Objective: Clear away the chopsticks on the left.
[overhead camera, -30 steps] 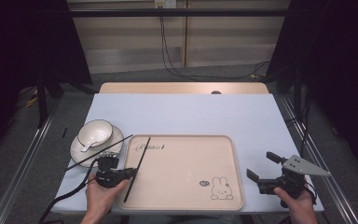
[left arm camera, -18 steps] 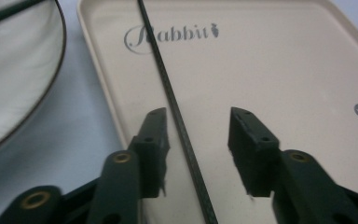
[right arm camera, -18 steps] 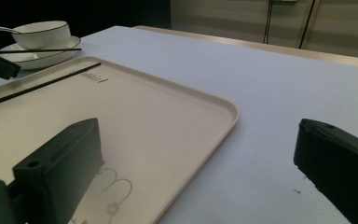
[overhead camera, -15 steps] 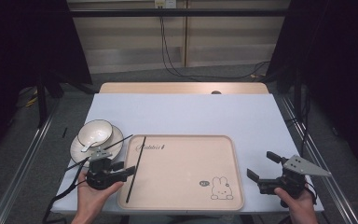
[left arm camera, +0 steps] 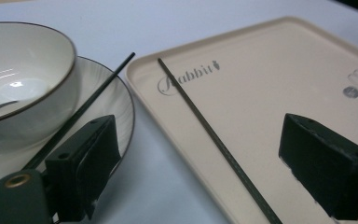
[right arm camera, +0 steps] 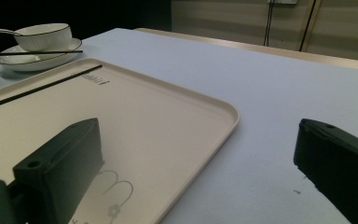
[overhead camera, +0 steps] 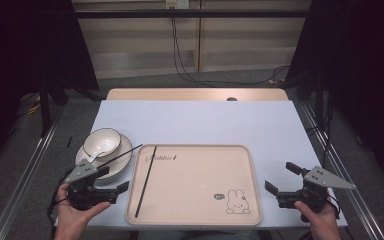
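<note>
Pale blue-grey table top [overhead camera: 200, 120], wooden strip along far edge, dark curtains both sides, cables hanging down the back wall.

High view: beige tray [overhead camera: 200, 200] sits near the front edge, script word at its top left looks like "Rabbit", small rabbit drawing [overhead camera: 238, 202] at lower right w/ a tiny round mark beside it, too small to read. One black chopstick [overhead camera: 146, 181] lies inside the tray along its left side, running front to back. Second chopstick [overhead camera: 115, 156] rests across the plate [overhead camera: 122, 162] left of the tray, tip poking toward the tray corner. White bowl [overhead camera: 102, 142] w/ dark rim stands on that plate, spoon [overhead camera: 91, 157] in it. Left gripper [overhead camera: 114, 184] held just left of the tray, in front of the plate; jaws have just been opening, nothing between them. Right gripper [overhead camera: 281, 177] held off the tray's right edge, jaws wide, nothing in them.

Left gripper view: jaws stand wide apart, empty. Tray chopstick [left arm camera: 214, 142] runs between them on the tray, untouched. Script reads approx "Rabbit" [left arm camera: 186, 79]. Plate chopstick [left arm camera: 81, 112] leans over the plate rim by the left jaw; bowl [left arm camera: 23, 84] at far left.

Right gripper view: jaws wide, empty, tray corner [right arm camera: 223, 114] and bare table between them. Rabbit outline [right arm camera: 114, 193] near the left jaw, bowl + plate far off at top left [right arm camera: 39, 39]
</note>
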A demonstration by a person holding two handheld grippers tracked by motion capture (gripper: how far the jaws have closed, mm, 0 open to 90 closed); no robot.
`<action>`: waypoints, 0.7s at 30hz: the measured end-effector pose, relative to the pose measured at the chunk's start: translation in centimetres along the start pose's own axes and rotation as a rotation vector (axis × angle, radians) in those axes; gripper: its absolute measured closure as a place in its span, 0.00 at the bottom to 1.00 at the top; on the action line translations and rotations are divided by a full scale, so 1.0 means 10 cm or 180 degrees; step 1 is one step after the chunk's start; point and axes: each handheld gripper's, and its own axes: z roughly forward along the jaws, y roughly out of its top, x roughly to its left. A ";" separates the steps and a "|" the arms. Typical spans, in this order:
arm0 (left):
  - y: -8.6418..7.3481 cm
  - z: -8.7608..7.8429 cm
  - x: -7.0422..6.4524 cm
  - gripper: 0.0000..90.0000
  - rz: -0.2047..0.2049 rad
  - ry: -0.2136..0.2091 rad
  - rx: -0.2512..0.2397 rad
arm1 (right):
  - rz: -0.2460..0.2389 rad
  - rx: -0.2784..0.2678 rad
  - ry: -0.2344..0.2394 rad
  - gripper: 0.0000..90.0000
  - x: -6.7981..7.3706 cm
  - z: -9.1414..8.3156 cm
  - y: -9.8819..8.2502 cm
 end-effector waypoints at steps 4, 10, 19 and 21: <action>-0.07 -0.15 0.18 0.12 0.0078 0.0015 -0.0069 | 0.0004 -0.0001 0.0001 0.01 0.00 0.00 0.00; -0.14 -0.26 0.42 0.12 0.0263 0.0141 -0.0124 | 0.0002 0.0007 0.0014 0.01 0.01 0.01 0.00; -0.20 -0.20 0.78 0.19 0.0238 0.0102 0.0149 | -0.0018 -0.0001 -0.0016 0.01 0.00 0.01 0.00; -0.19 -0.16 0.85 0.17 0.0226 0.0085 0.0203 | -0.0011 -0.0006 -0.0009 0.01 0.00 0.01 0.00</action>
